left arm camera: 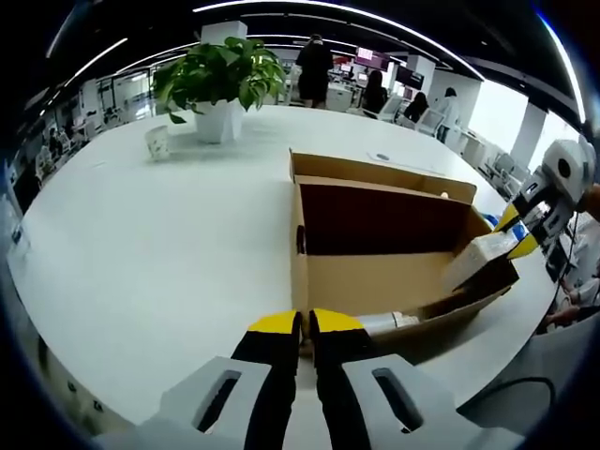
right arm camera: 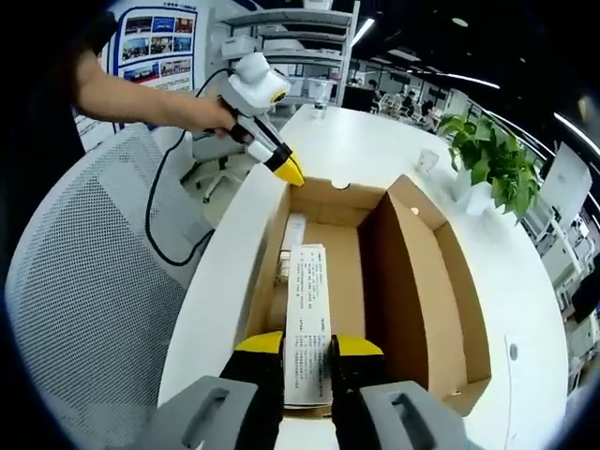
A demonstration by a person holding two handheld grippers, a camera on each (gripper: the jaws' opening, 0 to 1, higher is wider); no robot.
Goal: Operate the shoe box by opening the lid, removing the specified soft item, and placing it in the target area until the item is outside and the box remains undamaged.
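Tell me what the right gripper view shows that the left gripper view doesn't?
Right gripper view: a mesh office chair, a wall poster, and printed text on the white packet clamped by the right hand-held gripper. Left gripper view: people standing far off and the left hand-held gripper pinching the box wall. Both: the open shoe box, potted plant, paper cup, white table.

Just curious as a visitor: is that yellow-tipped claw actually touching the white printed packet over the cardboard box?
Touching. In the right gripper view, the right gripper has its jaws closed on the white packet, over the open shoe box.
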